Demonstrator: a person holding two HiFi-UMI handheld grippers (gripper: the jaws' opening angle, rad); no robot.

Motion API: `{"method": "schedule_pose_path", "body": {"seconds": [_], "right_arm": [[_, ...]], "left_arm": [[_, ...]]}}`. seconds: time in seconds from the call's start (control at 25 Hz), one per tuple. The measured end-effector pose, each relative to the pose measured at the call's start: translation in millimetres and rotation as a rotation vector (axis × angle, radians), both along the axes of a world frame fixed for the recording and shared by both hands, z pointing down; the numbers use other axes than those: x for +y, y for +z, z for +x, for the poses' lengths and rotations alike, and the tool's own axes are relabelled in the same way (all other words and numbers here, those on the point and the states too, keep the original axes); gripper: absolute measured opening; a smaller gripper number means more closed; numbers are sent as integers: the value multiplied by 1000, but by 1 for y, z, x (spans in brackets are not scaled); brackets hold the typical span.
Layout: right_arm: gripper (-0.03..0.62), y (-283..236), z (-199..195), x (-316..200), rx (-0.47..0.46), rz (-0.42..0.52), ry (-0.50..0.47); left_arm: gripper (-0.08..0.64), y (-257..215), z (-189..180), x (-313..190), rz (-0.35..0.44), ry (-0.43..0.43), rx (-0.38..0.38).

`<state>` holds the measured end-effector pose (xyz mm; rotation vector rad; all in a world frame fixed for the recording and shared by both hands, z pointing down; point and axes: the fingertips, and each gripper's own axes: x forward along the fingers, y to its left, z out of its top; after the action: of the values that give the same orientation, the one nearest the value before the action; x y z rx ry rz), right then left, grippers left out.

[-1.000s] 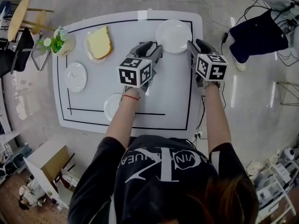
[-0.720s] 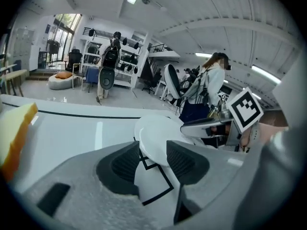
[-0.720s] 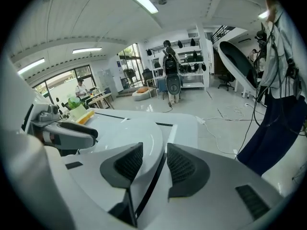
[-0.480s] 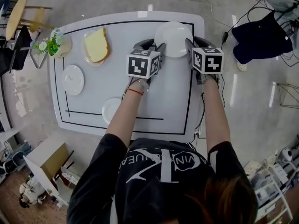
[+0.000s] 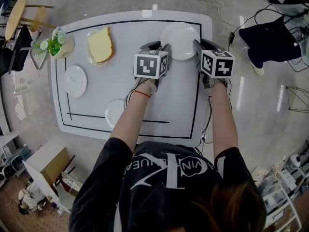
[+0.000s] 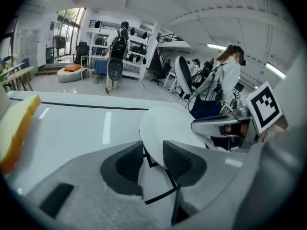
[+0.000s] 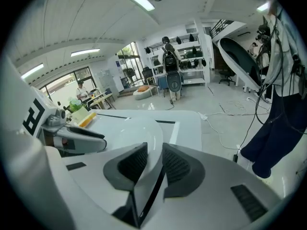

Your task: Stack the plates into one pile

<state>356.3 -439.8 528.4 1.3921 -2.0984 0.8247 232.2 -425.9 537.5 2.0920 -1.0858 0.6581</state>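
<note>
Presently found the left gripper (image 6: 153, 158) partly open, jaws just now closing, with the left rim of the large plate (image 5: 179, 38) between them. Saw the rim against one pad and a clear gap at the other, so holding nothing yet. Found the right gripper (image 7: 154, 163) narrower, likewise just closing, astride the opposite rim; saw no firm pinch there either. Judged the two-sided approach deliberate: takes the widest plate by both edges to lift it level. Located that plate flat at the far right of the table (image 5: 111, 88), well apart from the others. Recorded a bread plate (image 5: 100, 46) at the far side, a small plate (image 5: 76, 80) near the left edge and another small plate (image 5: 114, 111) toward the front, none stacked. Could not see the jaws in the head view, masked by the marker cubes. Could not inspect the large plate's underside or the contact beneath it. Noted the front plate partly covered by the left forearm.
</note>
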Motion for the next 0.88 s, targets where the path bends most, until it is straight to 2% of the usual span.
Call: {"method": "schedule_pose_path", "body": {"seconds": [0.2, 0.4, 0.88], "right_arm": [[77, -11, -2, 13, -36, 42, 39], [61, -22, -8, 34, -84, 71, 52], [54, -55, -24, 105, -115, 135, 105]], "left_arm": [[98, -8, -10, 6, 27, -37, 3], [97, -20, -17, 20, 53, -53, 34], [106, -51, -34, 81, 107, -8, 65]]}}
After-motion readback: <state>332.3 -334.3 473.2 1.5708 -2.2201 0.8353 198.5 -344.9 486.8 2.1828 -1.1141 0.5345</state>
